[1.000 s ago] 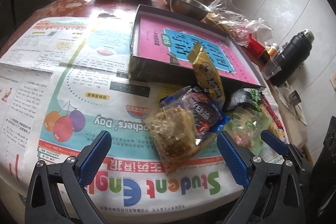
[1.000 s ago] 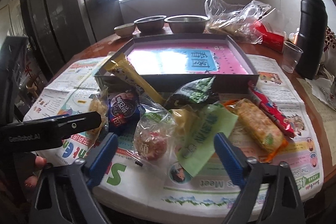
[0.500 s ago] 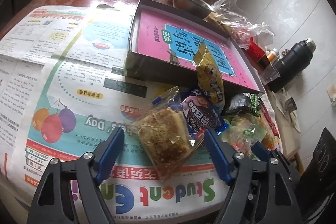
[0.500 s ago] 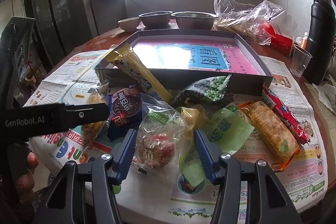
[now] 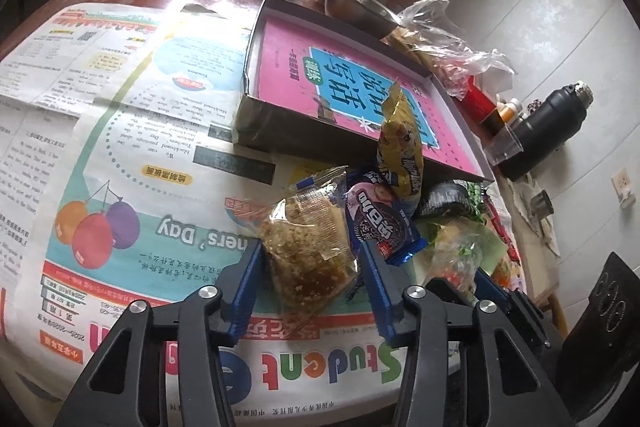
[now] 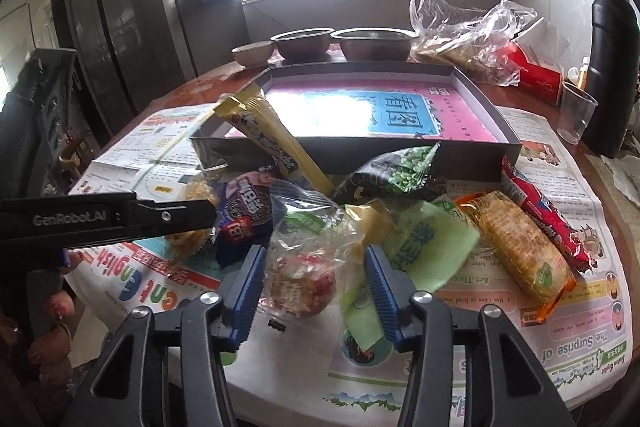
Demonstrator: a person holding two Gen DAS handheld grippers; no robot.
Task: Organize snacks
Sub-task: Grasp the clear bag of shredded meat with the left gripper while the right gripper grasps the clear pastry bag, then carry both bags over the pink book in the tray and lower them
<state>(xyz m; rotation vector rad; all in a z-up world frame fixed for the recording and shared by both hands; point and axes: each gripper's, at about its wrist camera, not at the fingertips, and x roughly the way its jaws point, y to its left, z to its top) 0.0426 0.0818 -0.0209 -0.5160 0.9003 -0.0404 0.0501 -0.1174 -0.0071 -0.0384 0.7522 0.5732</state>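
Observation:
A pile of snacks lies on newspaper before a shallow dark box with a pink sheet inside. My left gripper has its blue pads against both sides of a clear packet of brown crumbly cake. My right gripper has its pads around a clear packet with a red and white round snack. Beside them lie a dark cookie pack, a yellow stick pack leaning on the box, a green pea bag, an orange cracker pack and a red stick pack.
Two metal bowls and a small ceramic bowl stand behind the box. A crumpled plastic bag, a red packet, a plastic cup and a black flask stand at the right. The table edge is near me.
Both grippers moved forward to the pile and narrowed. The left closed in on the brown cake packet, the right on the red and white snack packet.

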